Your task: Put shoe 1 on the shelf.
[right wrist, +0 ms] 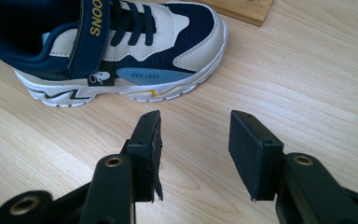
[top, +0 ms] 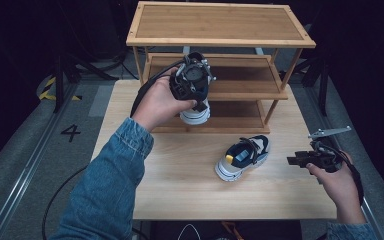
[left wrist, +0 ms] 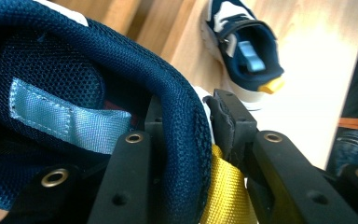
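Note:
A navy and white sneaker (top: pixel 196 115) hangs heel-up in front of the wooden rack's (top: pixel 220 25) lowest shelf, and my left gripper (top: pixel 194 97) is shut on it. In the left gripper view the jaws pinch the padded navy heel collar (left wrist: pixel 186 116), just above a yellow pull tab (left wrist: pixel 226 191). The matching sneaker (top: pixel 242 157) lies on the table, toe toward the front left. My right gripper (top: pixel 292 161) hovers open a short way to its right. In the right gripper view that sneaker (right wrist: pixel 121 46) lies beyond the open gripper (right wrist: pixel 196 149), with nothing between the jaws.
The three-shelf wooden rack stands at the back of the light wooden table (top: pixel 180 190). A denim sleeve (top: pixel 110 190) reaches in from the lower left. Black cables (top: pixel 60 195) lie on the grey floor to the left.

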Available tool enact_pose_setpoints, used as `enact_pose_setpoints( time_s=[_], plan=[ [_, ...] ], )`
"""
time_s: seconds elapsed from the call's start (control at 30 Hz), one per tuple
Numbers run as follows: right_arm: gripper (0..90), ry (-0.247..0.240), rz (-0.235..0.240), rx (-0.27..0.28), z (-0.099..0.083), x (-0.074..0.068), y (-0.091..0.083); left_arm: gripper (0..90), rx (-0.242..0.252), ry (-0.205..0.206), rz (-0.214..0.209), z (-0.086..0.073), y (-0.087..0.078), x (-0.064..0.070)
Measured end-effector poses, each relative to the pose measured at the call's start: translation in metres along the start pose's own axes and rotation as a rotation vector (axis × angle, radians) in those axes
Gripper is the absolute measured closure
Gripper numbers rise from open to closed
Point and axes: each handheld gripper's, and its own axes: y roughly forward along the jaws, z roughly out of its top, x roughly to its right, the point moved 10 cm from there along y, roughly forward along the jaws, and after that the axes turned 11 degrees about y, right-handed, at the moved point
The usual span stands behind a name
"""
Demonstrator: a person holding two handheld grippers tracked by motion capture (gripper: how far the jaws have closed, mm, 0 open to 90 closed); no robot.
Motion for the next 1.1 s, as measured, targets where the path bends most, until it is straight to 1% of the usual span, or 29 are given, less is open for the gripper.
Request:
enact_pose_setpoints(
  time_s=[0.03,0.07,0.1,0.13,0.17,0.2,0.23,0.27,0.3,0.33,0.37,0.4,0.43,0.47,0.57,0.6,0.63,0.67,0.7,0.77,0.8,0.83,0.9,0.93,0.97,1.0,1.03,1.07,1.1],
  plan=[
    [55.0,0.000,0.000,0.001,0.000,0.000,0.000,69.8,0.000,0.000,0.000,0.000,0.000,0.000],
    [55.0,0.004,0.000,0.000,0.000,0.000,0.000,69.9,-0.002,0.013,0.005,0.001,0.002,-0.008],
    [55.0,0.004,0.000,0.000,0.000,0.000,0.000,69.9,-0.002,0.013,0.005,0.001,0.002,-0.008],
    [55.0,0.001,0.001,0.002,0.000,0.000,0.000,69.9,-0.006,0.012,0.007,0.002,0.004,-0.012],
    [55.0,0.002,0.002,0.002,0.000,0.000,-0.001,69.9,-0.007,0.033,0.011,0.002,0.006,-0.017],
    [55.0,0.001,0.002,0.003,0.000,0.000,-0.001,69.9,-0.006,0.026,0.013,0.003,0.008,-0.019],
    [55.0,0.002,0.003,0.003,0.000,0.000,-0.001,69.8,-0.001,0.027,0.013,0.003,0.010,-0.022],
    [55.0,0.002,0.004,0.003,0.000,0.000,-0.001,69.8,0.000,0.038,0.006,0.004,0.013,-0.026],
    [55.0,0.002,0.004,0.003,0.000,0.000,-0.001,69.8,0.000,0.038,0.006,0.004,0.013,-0.026],
    [55.0,0.001,0.004,0.003,0.000,0.000,-0.001,69.8,-0.002,0.045,0.002,0.004,0.014,-0.029],
    [54.9,0.001,0.004,0.003,0.000,0.000,-0.001,69.8,0.003,0.041,-0.004,0.005,0.016,-0.031],
    [55.0,0.001,0.005,0.004,0.000,0.000,-0.001,69.7,0.004,0.037,-0.007,0.005,0.019,-0.037],
    [55.0,0.001,0.005,0.004,0.000,0.000,-0.001,69.7,0.004,0.037,-0.007,0.005,0.019,-0.037],
    [55.0,0.002,0.007,0.005,0.000,0.000,-0.001,69.6,0.000,0.026,-0.008,0.006,0.021,-0.042],
    [54.9,0.002,0.006,0.007,0.000,0.000,-0.002,69.6,0.000,0.017,-0.014,0.007,0.023,-0.046],
    [55.0,0.003,0.007,0.012,0.001,0.000,-0.003,69.5,0.001,0.029,-0.006,0.007,0.025,-0.052],
    [55.0,0.003,0.007,0.012,0.001,0.000,-0.003,69.5,0.001,0.029,-0.006,0.007,0.025,-0.052],
    [55.0,0.001,0.007,0.013,0.001,0.000,-0.004,69.5,0.002,0.012,-0.007,0.007,0.026,-0.053],
    [55.0,0.002,0.009,0.013,0.001,0.000,-0.004,69.5,-0.005,0.008,-0.006,0.007,0.027,-0.055],
    [54.8,0.002,0.007,0.017,0.001,0.000,-0.005,69.3,-0.004,0.023,-0.004,0.007,0.029,-0.058],
    [54.8,0.001,0.007,0.021,0.001,0.000,-0.006,69.0,-0.002,0.003,-0.006,0.008,0.029,-0.057],
    [54.8,-0.005,0.006,0.024,0.002,0.000,-0.007,68.8,-0.007,0.004,-0.006,0.008,0.029,-0.057],
    [54.2,-0.007,0.007,0.033,0.003,-0.002,-0.009,68.8,-0.002,0.027,-0.004,0.010,0.029,-0.059],
    [54.1,-0.010,0.007,0.035,0.004,-0.002,-0.009,68.7,-0.003,0.013,-0.012,0.010,0.030,-0.057],
    [53.9,-0.016,0.007,0.038,0.004,-0.002,-0.009,68.6,0.002,0.025,-0.010,0.012,0.031,-0.058],
    [53.9,-0.016,0.007,0.038,0.004,-0.002,-0.009,68.3,0.002,0.025,-0.010,0.012,0.031,-0.058],
    [53.7,-0.014,0.006,0.033,0.004,-0.003,-0.009,68.3,-0.009,0.039,-0.008,0.012,0.031,-0.059],
    [53.5,-0.014,0.006,0.033,0.003,-0.003,-0.009,67.9,-0.013,0.029,-0.003,0.013,0.032,-0.058],
    [53.5,-0.015,0.005,0.034,0.004,-0.003,-0.009,66.7,-0.018,0.025,0.014,0.014,0.032,-0.058]
  ],
)
